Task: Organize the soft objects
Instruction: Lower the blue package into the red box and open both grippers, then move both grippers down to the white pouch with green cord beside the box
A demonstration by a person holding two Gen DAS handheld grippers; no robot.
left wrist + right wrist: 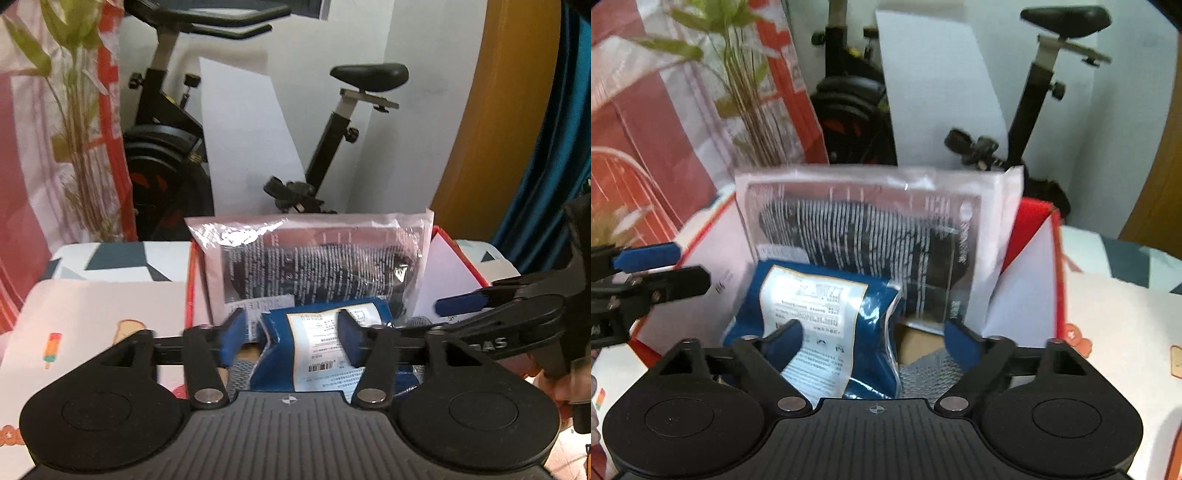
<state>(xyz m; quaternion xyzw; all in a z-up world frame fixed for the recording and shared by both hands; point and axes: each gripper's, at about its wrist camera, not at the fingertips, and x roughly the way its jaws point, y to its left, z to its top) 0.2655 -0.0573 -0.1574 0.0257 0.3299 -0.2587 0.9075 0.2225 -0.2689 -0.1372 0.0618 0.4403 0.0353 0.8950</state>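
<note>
A red box with white inner walls [456, 243] [1032, 218] holds soft packets. A clear plastic bag with a dark garment and printed text [314, 258] [868, 236] stands upright at its back. A blue packet with a white label [317, 343] [820, 321] lies in front of it. My left gripper [291, 334] is open just above the blue packet, its fingers either side of the label. My right gripper [875, 341] is open and empty over the same packet, and it shows at the right of the left wrist view [491, 306].
An exercise bike [173, 122] [1049, 92] stands behind the box against the white wall. A plant [74, 110] [738, 92] and red-and-white bags stand at the left. A patterned white cloth [88, 314] [1126, 314] lies around the box. A grey knit item [927, 373] lies on the box floor.
</note>
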